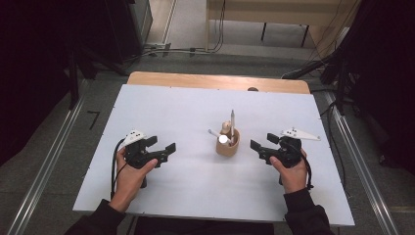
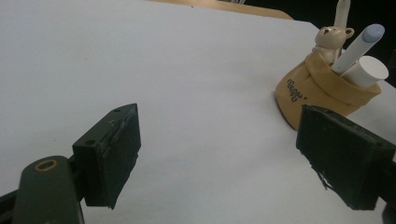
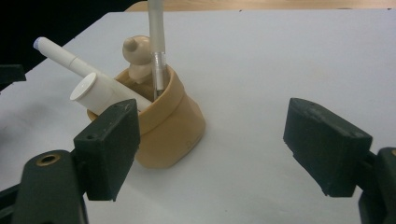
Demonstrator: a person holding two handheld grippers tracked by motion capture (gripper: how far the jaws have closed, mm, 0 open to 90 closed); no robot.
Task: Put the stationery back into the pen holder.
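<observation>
A tan pen holder shaped like a sack with a small bear figure stands near the middle of the white table. It holds a white marker, a short white tube and an upright thin pen. My left gripper is open, left of the holder, nothing between its jaws. My right gripper is open just right of the holder, also empty.
The table's far edge shows a bare wooden strip. Metal rails run along the floor on both sides. Cables lie on the floor beyond the table, near a wooden bench.
</observation>
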